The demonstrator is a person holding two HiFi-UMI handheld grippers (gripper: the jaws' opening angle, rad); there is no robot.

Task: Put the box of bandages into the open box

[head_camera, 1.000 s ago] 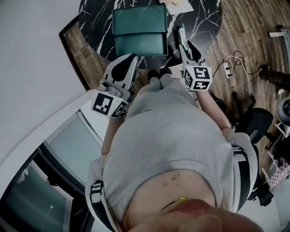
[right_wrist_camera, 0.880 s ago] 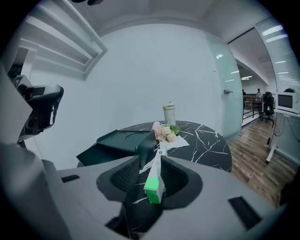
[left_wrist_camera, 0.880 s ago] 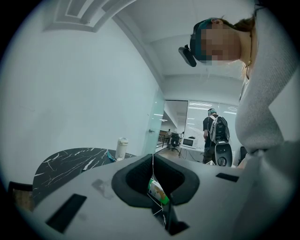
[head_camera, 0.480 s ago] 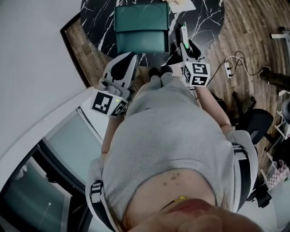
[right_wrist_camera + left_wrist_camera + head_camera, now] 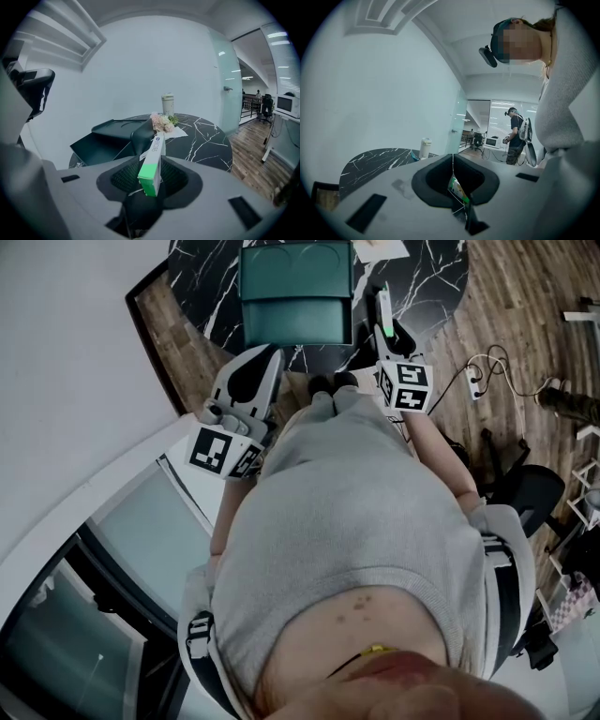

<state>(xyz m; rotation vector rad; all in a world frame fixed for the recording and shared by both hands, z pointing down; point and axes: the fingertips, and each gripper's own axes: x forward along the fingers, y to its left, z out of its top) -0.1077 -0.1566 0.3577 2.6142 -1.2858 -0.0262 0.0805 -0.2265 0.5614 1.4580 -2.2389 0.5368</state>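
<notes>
L gripper (image 5: 267, 357) sits at the near-left edge of the round black marble table (image 5: 202, 296), tips aimed at the table. Its own view shows the jaws pressed together along a thin seam. A small green-white sliver shows low in that seam; can't tell what it is.

Centre: the open box (image 5: 295, 287), dark green, stands on the table w/ its lid swung open.

Just right of it, the R gripper (image 5: 387, 334) is clamped on the box of bandages (image 5: 153, 161). It's a slim white carton w/ a green end toward the gripper cam & blue print on the side, sticking forward out of the jaws. The carton is held in the air at the table's near-right edge, beside the open box, not in it.

Behind, on the table, are pink flowers (image 5: 162, 122) on a sheet of paper (image 5: 180, 133), then a white canister (image 5: 167, 104).

The person's grey sweater (image 5: 356, 521) fills the lower head view.

Far right is a wood floor (image 5: 497, 324) w/ a white power strip (image 5: 472, 382) & cable, and a black office chair (image 5: 525, 488).
</notes>
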